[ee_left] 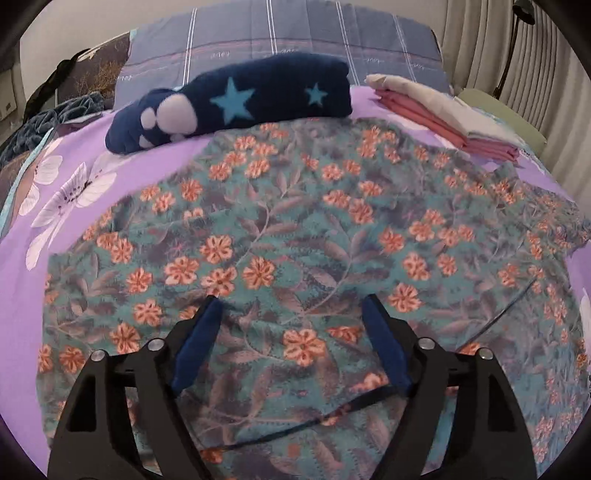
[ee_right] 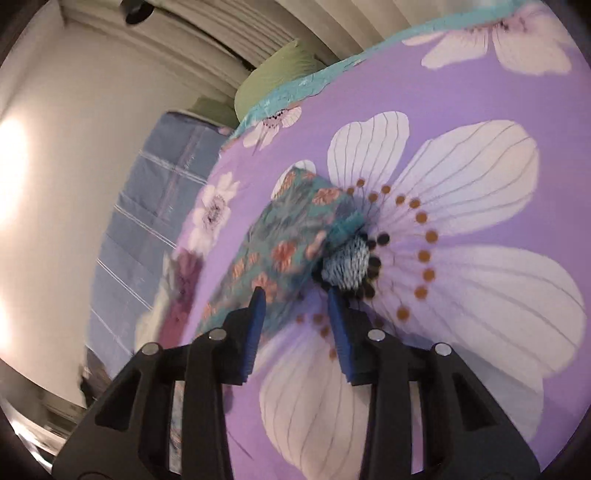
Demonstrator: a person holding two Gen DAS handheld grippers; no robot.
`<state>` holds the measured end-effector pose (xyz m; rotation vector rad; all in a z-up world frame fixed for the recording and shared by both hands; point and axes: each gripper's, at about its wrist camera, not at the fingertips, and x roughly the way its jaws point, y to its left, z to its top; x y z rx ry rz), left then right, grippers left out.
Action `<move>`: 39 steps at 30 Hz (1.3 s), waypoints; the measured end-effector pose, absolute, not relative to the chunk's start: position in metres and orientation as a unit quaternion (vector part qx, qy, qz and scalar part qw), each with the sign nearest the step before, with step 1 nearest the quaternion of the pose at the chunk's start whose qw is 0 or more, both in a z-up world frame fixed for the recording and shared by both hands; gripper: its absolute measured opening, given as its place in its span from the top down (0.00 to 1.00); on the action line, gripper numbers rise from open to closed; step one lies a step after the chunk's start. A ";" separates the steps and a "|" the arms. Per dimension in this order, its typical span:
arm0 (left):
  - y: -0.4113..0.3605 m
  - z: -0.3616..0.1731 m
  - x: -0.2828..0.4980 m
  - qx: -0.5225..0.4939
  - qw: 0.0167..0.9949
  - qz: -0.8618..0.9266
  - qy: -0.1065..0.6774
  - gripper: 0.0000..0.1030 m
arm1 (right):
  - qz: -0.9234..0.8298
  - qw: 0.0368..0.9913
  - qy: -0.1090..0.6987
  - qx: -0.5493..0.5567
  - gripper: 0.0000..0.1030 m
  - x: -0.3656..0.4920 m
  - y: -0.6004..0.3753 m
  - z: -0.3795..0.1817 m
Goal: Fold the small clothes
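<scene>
- The bed's purple sheet [ee_left: 22,258], printed with big white flowers, is carrying everything; a blue-grey striped pillow [ee_left: 280,33] is lying at its far end.
- The floral shirt [ee_left: 295,229], teal with orange flowers, is lying spread nearly flat across the sheet in the left wrist view, with one short sleeve sticking out to the right. No fold is showing in it yet, so I am judging this piece as barely begun.
- A navy fleece item with blue stars and paw prints [ee_left: 240,99] is resting rolled or folded just beyond the shirt; whether it counts as finished I cannot tell.
- A neat stack of folded pink and beige cloth [ee_left: 443,114] is sitting at the far right, which suggests part of the pile is already done.
- The left gripper [ee_left: 291,306] is hanging over the shirt's near part with its jaws standing wide apart, clamping nothing.
- The right gripper [ee_right: 295,291] is pointing at a floral corner of cloth [ee_right: 291,229], seemingly the shirt's sleeve, though blur is making that unsure. Its jaws are standing partly apart and the pads are pressing nothing.
- A small black-and-white patterned bit [ee_right: 347,264] is showing beside that corner; it is too blurred to name.
- Still left, by my reading: sleeves in, then the body folded.
</scene>
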<state>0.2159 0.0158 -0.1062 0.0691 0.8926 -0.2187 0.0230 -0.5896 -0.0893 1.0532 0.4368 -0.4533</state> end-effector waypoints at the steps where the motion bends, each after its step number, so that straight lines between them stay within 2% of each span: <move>1: 0.015 -0.107 0.216 0.035 0.896 -0.104 0.431 0.21 | -0.214 0.819 0.201 0.493 0.62 0.026 -0.591 -0.089; 2: 0.015 -0.108 0.216 0.036 0.896 -0.103 0.431 0.21 | -0.216 0.820 0.198 0.492 0.59 0.031 -0.595 -0.087; 4: 0.015 -0.108 0.216 0.037 0.896 -0.102 0.431 0.20 | -0.231 0.819 0.196 0.488 0.60 0.042 -0.598 -0.084; 5: 0.014 -0.109 0.215 0.040 0.896 -0.100 0.431 0.19 | -0.235 0.818 0.197 0.487 0.75 0.047 -0.600 -0.083; 6: 0.013 -0.109 0.215 0.042 0.896 -0.099 0.430 0.19 | -0.224 0.817 0.200 0.493 0.96 0.054 -0.598 -0.082; 9: 0.012 -0.111 0.216 0.042 0.896 -0.098 0.431 0.18 | -0.179 0.826 0.176 0.505 0.96 0.070 -0.578 -0.067; 11: 0.012 -0.110 0.215 0.039 0.896 -0.099 0.431 0.17 | -0.122 0.853 0.180 0.474 0.96 0.089 -0.542 -0.044; 17: 0.016 -0.110 0.216 0.036 0.897 -0.100 0.429 0.17 | 0.132 0.904 0.237 0.331 0.95 0.162 -0.336 0.008; 22: 0.018 -0.110 0.215 0.028 0.898 -0.104 0.428 0.17 | 0.222 0.887 0.334 0.229 0.94 0.187 -0.205 -0.035; 24: 0.020 -0.110 0.215 0.022 0.898 -0.107 0.427 0.17 | 0.226 0.870 0.387 0.207 0.87 0.190 -0.179 -0.067; 27: 0.022 -0.110 0.215 0.012 0.897 -0.115 0.427 0.17 | 0.227 0.842 0.445 0.203 0.81 0.185 -0.167 -0.102; 30: 0.026 -0.107 0.215 -0.003 0.897 -0.124 0.425 0.17 | 0.232 0.846 0.439 0.196 0.80 0.179 -0.173 -0.100; 32: 0.032 -0.102 0.213 -0.030 0.897 -0.135 0.420 0.29 | 0.239 0.847 0.436 0.189 0.72 0.177 -0.175 -0.098; 34: 0.041 -0.096 0.210 -0.082 0.888 -0.167 0.419 0.36 | 0.246 0.850 0.430 0.180 0.69 0.166 -0.174 -0.100; 37: 0.042 -0.086 0.206 -0.154 0.863 -0.233 0.421 0.38 | 0.256 0.850 0.424 0.181 0.68 0.149 -0.184 -0.108; 39: 0.031 -0.078 0.203 -0.155 0.857 -0.256 0.420 0.38 | 0.261 0.844 0.422 0.204 0.68 0.147 -0.194 -0.110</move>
